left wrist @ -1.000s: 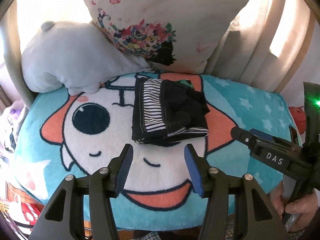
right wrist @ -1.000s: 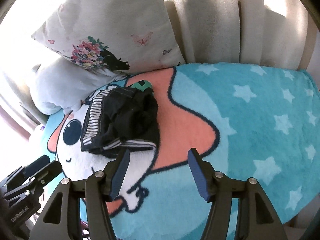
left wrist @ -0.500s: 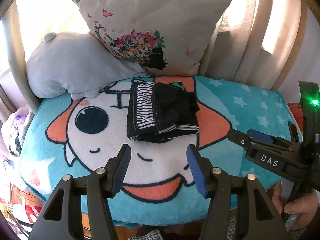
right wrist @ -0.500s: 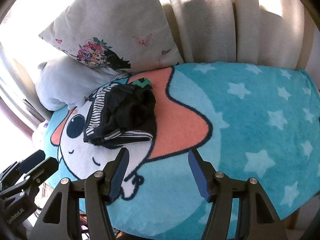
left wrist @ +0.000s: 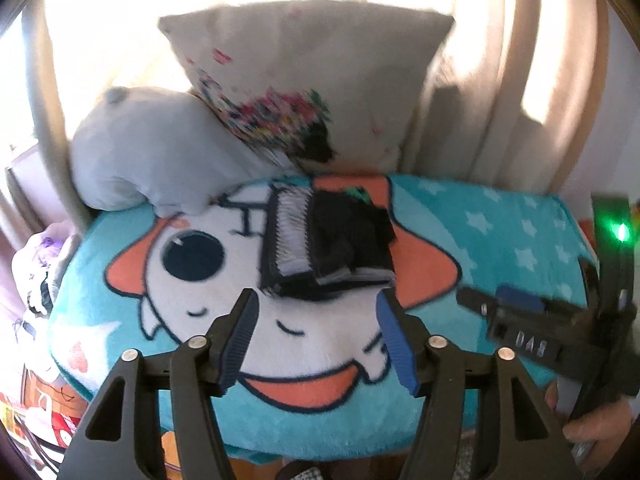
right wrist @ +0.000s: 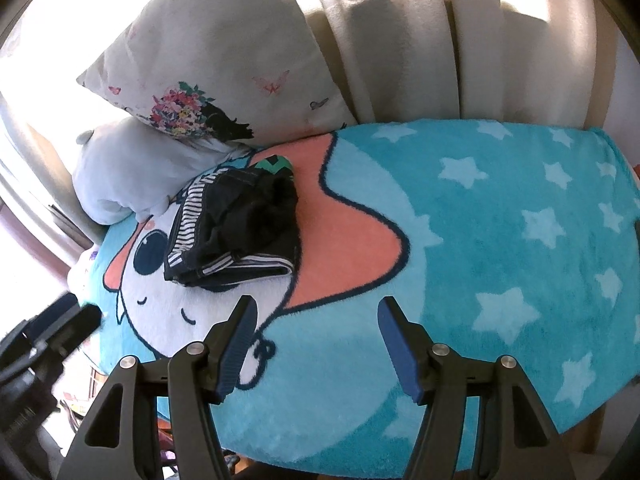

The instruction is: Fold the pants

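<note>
The pants (left wrist: pixel 328 244) lie folded in a compact dark bundle with a black-and-white striped lining, on a turquoise cartoon blanket (left wrist: pixel 120 280). They also show in the right wrist view (right wrist: pixel 236 224). My left gripper (left wrist: pixel 316 316) is open and empty, held back from the bundle's near edge. My right gripper (right wrist: pixel 316 320) is open and empty, to the right of and nearer than the bundle. The right gripper's body shows at the right of the left wrist view (left wrist: pixel 520 320). The left gripper's body shows at the lower left of the right wrist view (right wrist: pixel 44 340).
A floral white pillow (right wrist: pixel 224 64) and a pale grey plush cushion (left wrist: pixel 156 152) lean behind the pants. Cream curtains (right wrist: pixel 400 40) hang at the back. The star-patterned blanket (right wrist: pixel 520 220) stretches to the right. Clutter sits below the bed edge at left (left wrist: pixel 36 280).
Both grippers have pulled back and up from the folded pants, which now look smaller and farther. The pants have not moved. The left wrist view is motion-blurred.
</note>
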### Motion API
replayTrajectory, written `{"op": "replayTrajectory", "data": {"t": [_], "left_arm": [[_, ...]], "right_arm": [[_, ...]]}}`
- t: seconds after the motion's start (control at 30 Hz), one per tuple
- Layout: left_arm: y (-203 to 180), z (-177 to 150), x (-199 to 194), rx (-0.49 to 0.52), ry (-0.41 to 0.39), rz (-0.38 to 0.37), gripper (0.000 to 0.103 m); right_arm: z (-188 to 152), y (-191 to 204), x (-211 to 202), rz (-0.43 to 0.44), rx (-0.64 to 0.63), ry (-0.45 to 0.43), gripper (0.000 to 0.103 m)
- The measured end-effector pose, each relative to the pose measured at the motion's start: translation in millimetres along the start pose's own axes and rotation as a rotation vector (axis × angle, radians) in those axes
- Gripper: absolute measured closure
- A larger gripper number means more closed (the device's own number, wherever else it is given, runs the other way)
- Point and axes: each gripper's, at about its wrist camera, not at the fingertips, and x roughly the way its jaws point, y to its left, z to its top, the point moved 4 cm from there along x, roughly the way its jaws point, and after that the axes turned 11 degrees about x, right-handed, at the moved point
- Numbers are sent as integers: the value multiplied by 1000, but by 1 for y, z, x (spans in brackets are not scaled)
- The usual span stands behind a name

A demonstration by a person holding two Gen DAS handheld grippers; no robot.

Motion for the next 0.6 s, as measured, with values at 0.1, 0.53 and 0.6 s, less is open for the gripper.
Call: {"op": "replayTrajectory", "data": {"t": [0.1,0.53,0.6], "left_arm": [[16,9,-22,-42,-108,99,26],[55,26,-82,-111,-228,383,0],[54,22,-76,-113,-199,341,0]], "right_arm": [[-3,6,-1,1,-27,-6,36],[-4,27,-15,-15,-146,-83,30],[-6,29,-15,-41,-166,-94,29]]}}
